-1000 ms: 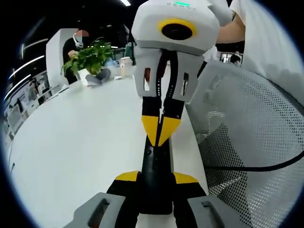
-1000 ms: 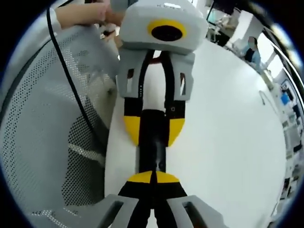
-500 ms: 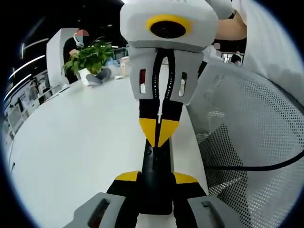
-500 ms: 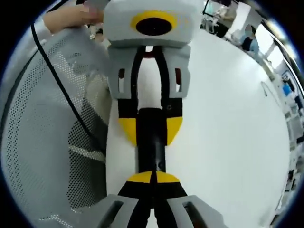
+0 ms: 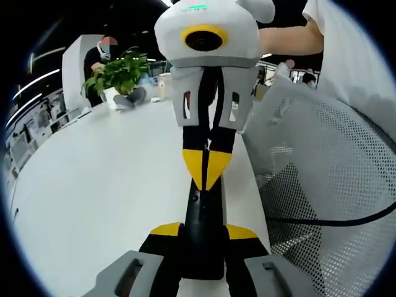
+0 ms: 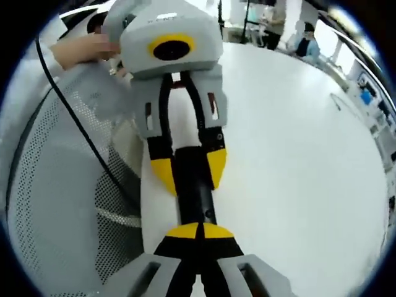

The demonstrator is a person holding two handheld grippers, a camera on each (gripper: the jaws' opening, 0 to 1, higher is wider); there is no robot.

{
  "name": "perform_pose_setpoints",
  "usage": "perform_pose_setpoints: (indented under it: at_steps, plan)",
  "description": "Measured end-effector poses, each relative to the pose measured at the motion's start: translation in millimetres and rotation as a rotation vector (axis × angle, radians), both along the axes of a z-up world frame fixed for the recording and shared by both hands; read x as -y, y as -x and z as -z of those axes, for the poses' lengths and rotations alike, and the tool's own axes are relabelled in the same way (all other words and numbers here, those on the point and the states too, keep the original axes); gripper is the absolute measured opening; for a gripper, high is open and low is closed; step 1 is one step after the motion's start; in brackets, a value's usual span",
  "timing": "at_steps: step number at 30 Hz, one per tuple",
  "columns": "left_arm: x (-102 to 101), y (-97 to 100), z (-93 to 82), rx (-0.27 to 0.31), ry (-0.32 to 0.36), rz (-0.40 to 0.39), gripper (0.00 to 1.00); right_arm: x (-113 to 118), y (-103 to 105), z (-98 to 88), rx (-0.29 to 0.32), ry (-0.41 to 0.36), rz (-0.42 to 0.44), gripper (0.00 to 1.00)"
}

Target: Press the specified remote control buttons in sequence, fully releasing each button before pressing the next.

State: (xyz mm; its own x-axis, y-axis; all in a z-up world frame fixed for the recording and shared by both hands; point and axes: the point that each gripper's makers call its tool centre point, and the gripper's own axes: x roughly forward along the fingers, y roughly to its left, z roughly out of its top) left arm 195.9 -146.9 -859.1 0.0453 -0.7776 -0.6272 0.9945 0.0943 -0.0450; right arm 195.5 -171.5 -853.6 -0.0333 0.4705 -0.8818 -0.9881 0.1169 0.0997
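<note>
A slim black remote (image 5: 203,213) is clamped between the yellow-tipped jaws of my left gripper (image 5: 204,231), which is shut on its near end just above the white table (image 5: 99,185). My right gripper (image 5: 206,184) reaches in from above with its jaws shut. Its joined yellow tips sit on the remote's top face near the far end. In the right gripper view, my right gripper (image 6: 199,230) has its closed tips over the remote (image 6: 197,201). Beyond it, my left gripper (image 6: 190,170) holds the remote by its sides. The buttons are too dark to tell apart.
A grey mesh chair back (image 5: 322,167) with a black cable (image 5: 334,218) stands along the table's right edge. A potted plant (image 5: 117,74) and small items sit at the far end, near a seated person. A person's hand (image 6: 80,49) holds my left gripper.
The right gripper's body has tilted up and away while its tips stayed on the remote. The right gripper view has rolled with it. The left gripper and the remote have kept still.
</note>
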Motion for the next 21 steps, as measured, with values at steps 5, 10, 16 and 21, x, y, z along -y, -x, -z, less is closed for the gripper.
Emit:
perform_pose_setpoints:
  at_steps: [5, 10, 16, 21]
  plan:
    - [0.4, 0.6, -0.3, -0.002, 0.003, -0.002, 0.24, 2.7, 0.4, -1.2, -0.017, -0.056, 0.054, 0.00]
    - [0.6, 0.9, -0.7, -0.004, 0.005, -0.002, 0.24, 7.6, 1.0, -0.5, -0.020, -0.037, 0.065, 0.00]
    - [0.5, 0.9, -1.0, -0.005, 0.006, -0.002, 0.24, 9.4, 2.0, -0.2, 0.003, -0.014, 0.047, 0.00]
    - [0.6, 1.0, -1.1, -0.005, 0.009, -0.001, 0.24, 9.0, 2.3, 1.4, 0.048, 0.052, -0.001, 0.00]
